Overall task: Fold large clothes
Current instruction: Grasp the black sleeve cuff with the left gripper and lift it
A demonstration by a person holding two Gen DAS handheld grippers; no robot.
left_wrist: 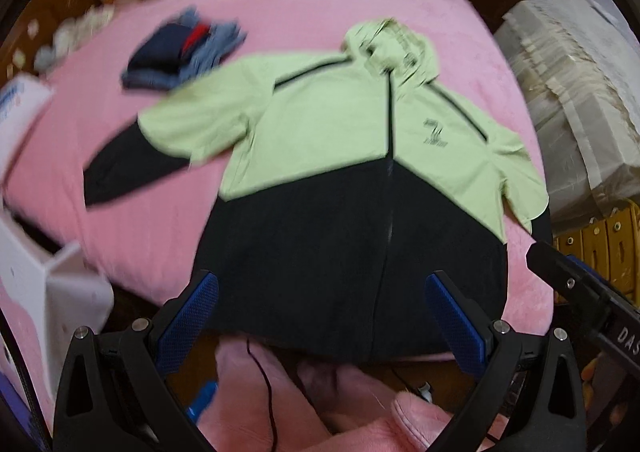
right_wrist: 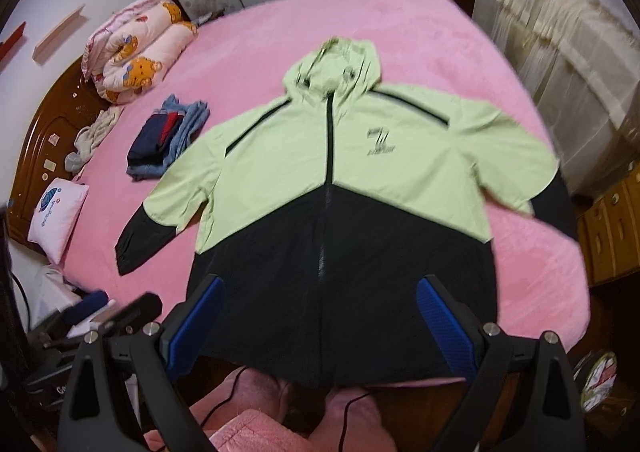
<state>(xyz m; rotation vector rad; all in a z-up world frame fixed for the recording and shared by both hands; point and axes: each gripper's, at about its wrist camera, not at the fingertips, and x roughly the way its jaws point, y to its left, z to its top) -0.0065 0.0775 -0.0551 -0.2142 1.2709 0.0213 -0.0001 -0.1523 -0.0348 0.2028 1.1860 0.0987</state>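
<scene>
My left fingers [left_wrist: 322, 316] stand wide apart with nothing between them, hovering above the black hem of the jacket [left_wrist: 360, 172]. My right fingers [right_wrist: 320, 320] are spread just as wide and just as empty, over the same hem from a little further right. Neither pair touches the cloth, as far as I can tell.

The jacket lies face up on the pink bed [right_wrist: 400, 24], zipped shut, hood [right_wrist: 336, 68] pointing away from me and hem at the near edge. The upper half is pale green, the lower half black, with black cuffs. The left sleeve [right_wrist: 160, 212] runs out flat and angled down; the right sleeve [right_wrist: 532, 180] reaches the bed's edge and its black end seems to droop over the side.

I judge the fold has not begun. To do it well, I should take each sleeve near the cuff, pinch a single layer cleanly, and bring it across the chest so the sides run straight. The hanging right sleeve needs lifting back first, or it will drag the body crooked. The fabric looks thin and slippery, so I should close firmly and move slowly.

A small pile of folded clothes [right_wrist: 168, 140] sits near the left shoulder, close enough to avoid brushing.
</scene>
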